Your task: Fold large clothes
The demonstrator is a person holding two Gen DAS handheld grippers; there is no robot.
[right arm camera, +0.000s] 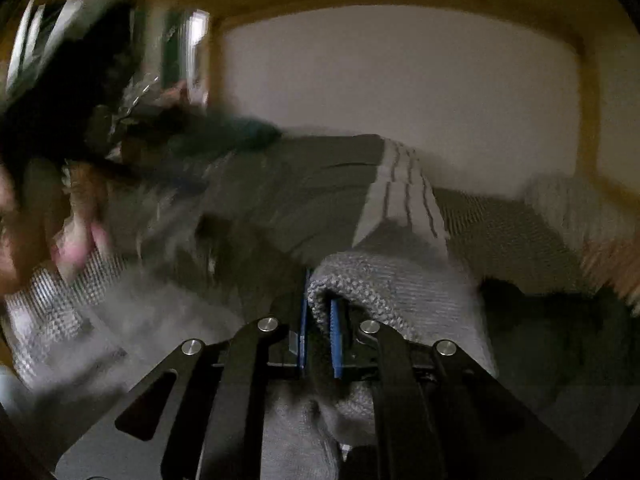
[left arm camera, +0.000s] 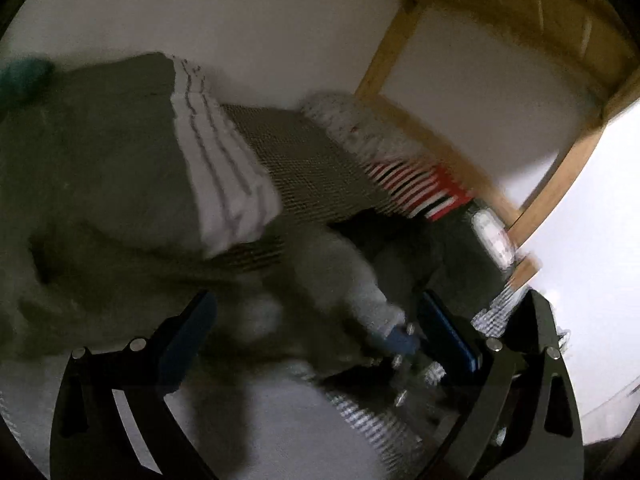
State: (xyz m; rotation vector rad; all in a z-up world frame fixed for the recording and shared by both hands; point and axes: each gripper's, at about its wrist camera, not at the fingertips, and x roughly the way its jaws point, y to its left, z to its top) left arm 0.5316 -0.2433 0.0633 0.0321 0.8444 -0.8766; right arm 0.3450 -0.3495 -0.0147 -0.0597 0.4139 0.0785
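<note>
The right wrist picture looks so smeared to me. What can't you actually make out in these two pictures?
- Right wrist view, left side: motion blur smears the clutter; a pink shape cannot be identified.
- Right wrist view: the grey knit garment folds over the right hand-held gripper, hiding the pinch.
- Left wrist view: the left hand-held gripper frames blurred grey cloth; which garment is unclear.
- Left wrist view: the white packet is blurred, unreadable.
</note>
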